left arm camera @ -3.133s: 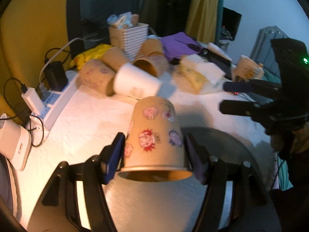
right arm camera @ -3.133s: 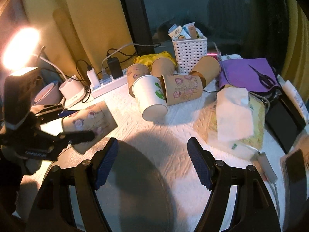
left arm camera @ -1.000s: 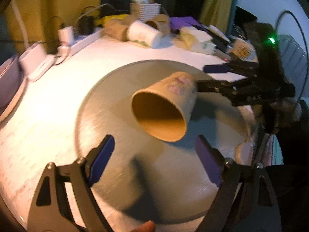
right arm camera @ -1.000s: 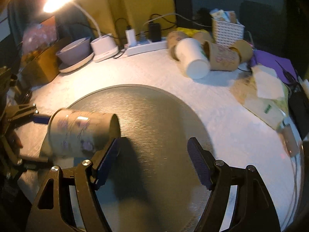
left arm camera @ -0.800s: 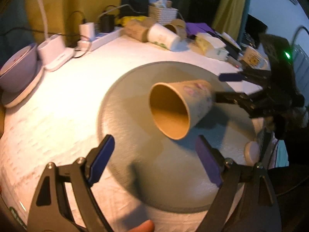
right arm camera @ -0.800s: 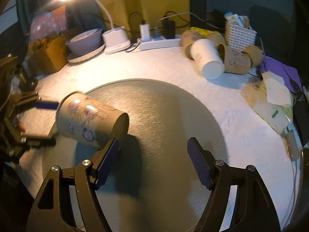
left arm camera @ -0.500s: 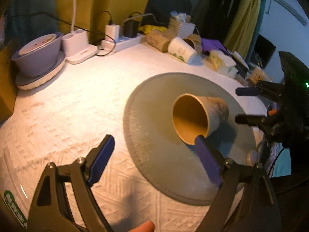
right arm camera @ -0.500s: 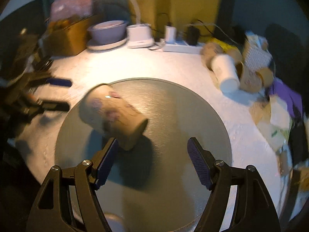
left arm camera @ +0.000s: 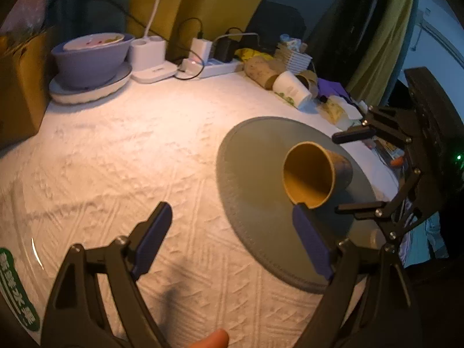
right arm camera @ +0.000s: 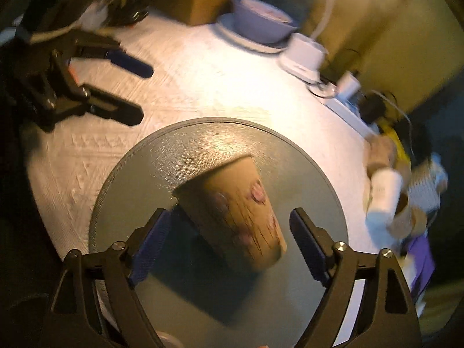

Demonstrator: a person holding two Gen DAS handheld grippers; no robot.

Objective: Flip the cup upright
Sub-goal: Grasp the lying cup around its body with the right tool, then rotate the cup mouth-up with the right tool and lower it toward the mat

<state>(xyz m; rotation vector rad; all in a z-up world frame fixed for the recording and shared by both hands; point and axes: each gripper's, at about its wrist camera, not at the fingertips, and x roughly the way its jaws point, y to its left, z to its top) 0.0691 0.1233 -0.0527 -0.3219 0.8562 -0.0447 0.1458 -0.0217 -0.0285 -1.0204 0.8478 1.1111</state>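
A brown paper cup with pink cartoon prints (right arm camera: 232, 208) stands on the round grey mat (right arm camera: 278, 150), its open mouth (left arm camera: 308, 174) facing up and toward the left wrist camera. My right gripper (right arm camera: 229, 240) is open, its jaws wide on either side of the cup and not touching it; it also shows in the left wrist view (left arm camera: 356, 171). My left gripper (left arm camera: 232, 237) is open and empty, off the mat's left side; in the right wrist view it (right arm camera: 127, 92) sits over the white cloth.
A white textured cloth (left arm camera: 116, 156) covers the table. A purple bowl on a plate (left arm camera: 90, 58), a lamp base (left arm camera: 150, 61) and a power strip (left arm camera: 208, 66) line the back. Several cups lie on their sides (left arm camera: 284, 84) by a white basket.
The cup has gone from tilted in the right gripper to standing on the mat, and the right jaws have spread off it. The left gripper has pulled back away from the mat.
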